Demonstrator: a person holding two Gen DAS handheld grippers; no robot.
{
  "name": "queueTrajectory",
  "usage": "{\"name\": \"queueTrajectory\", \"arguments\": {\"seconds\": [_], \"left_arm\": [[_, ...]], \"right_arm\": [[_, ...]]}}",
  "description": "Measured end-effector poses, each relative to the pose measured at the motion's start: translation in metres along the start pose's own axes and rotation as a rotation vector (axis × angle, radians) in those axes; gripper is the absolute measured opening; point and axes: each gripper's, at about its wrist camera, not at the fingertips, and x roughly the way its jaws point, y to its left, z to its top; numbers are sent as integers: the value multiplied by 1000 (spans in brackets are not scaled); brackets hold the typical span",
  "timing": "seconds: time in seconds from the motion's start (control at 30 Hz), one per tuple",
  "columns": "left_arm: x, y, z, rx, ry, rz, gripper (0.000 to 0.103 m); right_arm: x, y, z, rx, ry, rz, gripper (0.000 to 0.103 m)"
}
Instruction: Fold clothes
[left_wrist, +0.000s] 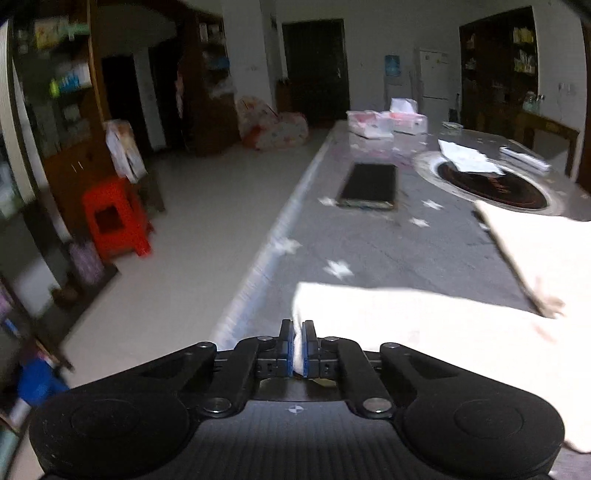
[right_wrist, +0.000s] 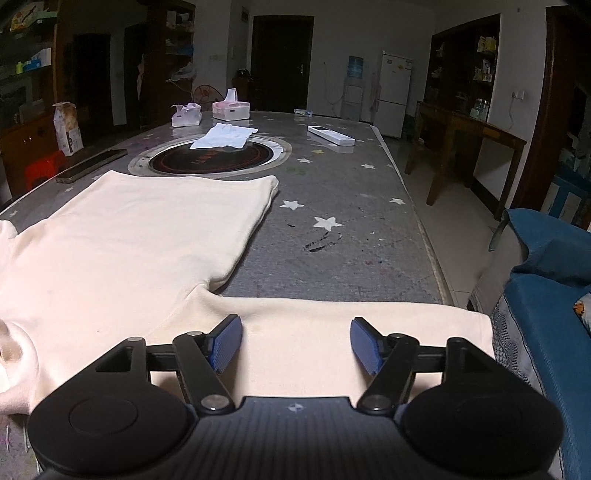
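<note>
Shirt fabric sits pinched in the clenched left gripper, near the table edge. From the right wrist, the right gripper hangs released above the shirt's sleeve, flat on the table.

Looked like a lived-in home dining room: long bench with star-print cover and inset hotpot burner, tissue boxes, fridge, water dispenser, cluttered wooden shelves, red plastic stool.
</note>
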Motion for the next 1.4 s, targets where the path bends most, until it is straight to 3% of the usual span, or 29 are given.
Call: {"name": "queueTrajectory", "arguments": {"seconds": [0.13,0.27,0.47,0.7,0.8,0.9,0.97,1.03,1.1,1.13,1.23,1.33,1.4], "left_arm": [[3,11,4,55,-20,91,5],[17,17,-5,83,32,102,5],[10,24,-8,73,24,142,5],[10,32,-16,90,73,160,5],[9,30,-12,98,65,186,12],[7,29,-4,97,56,220,42],[0,29,4,74,17,251,42],[-12,24,13,22,-16,213,38],[-24,10,21,-7,-40,88,20],[-29,0,24,-15,-46,5,17],[-36,-39,30,-9,-54,-255,12],[-32,-81,32,15,-33,-434,11],[-27,-104,33,37,-35,-498,11]], "right_arm": [[1,-1,-1,7,-1,-4,71],[3,-3,-1,17,-2,-5,77],[2,-3,0,8,8,-2,77],[-1,0,-2,0,5,17,78],[-1,0,0,-3,7,19,79],[-6,3,2,-13,-1,16,79],[-13,4,3,-14,-15,25,79],[-18,6,5,-9,-27,33,79],[-21,9,6,-5,-34,41,79],[-22,11,6,-4,-37,45,79],[-22,16,6,-3,-38,56,79],[-20,21,4,0,-32,66,79],[-20,23,3,2,-31,73,79]]}}
